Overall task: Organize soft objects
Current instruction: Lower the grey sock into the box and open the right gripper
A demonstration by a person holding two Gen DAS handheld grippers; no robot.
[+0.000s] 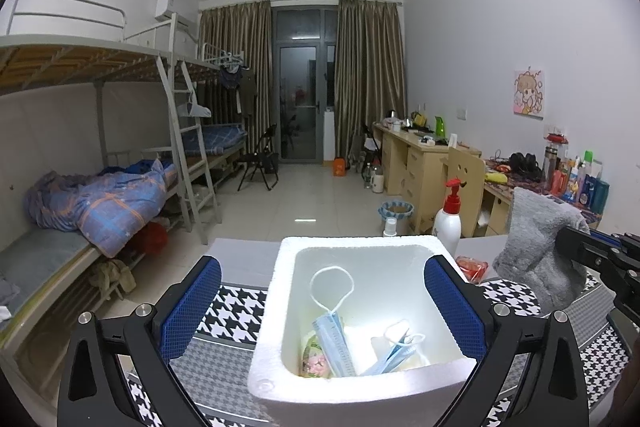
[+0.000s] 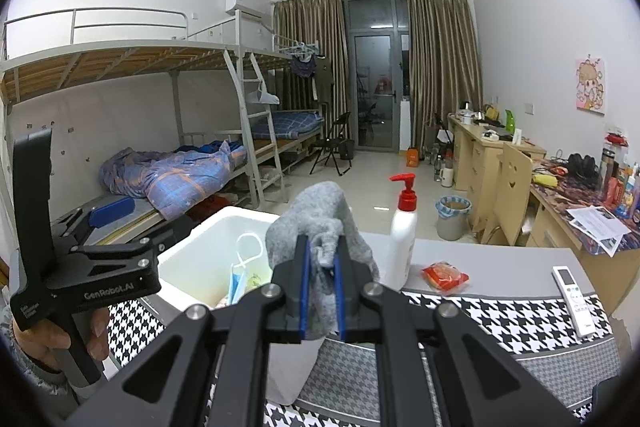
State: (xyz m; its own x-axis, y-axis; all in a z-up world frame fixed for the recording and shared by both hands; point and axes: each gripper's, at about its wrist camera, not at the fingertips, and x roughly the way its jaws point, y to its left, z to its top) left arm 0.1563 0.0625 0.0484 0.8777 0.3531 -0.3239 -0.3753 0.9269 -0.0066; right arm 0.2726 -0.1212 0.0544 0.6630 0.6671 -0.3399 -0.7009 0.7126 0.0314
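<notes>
While the left claw [image 1: 322,301] gapes around the foam box [image 1: 276,311], masks [image 1: 334,345] lie inside it.
From the right wrist, the right claw [image 2: 321,289] pinches a grey sock [image 2: 320,213] above the worktop [image 2: 496,259], beside the box [image 2: 192,263] and lotion bottle [image 2: 404,235].

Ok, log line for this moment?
right gripper: shut on grey sock | left gripper: open around foam box | masks inside

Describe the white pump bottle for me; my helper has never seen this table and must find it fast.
Start at the white foam box on the houndstooth cloth. Just past the grey sock held in the right gripper, the pump bottle stands upright. Its red pump head sets it apart from the flat red packet beside it.
</notes>
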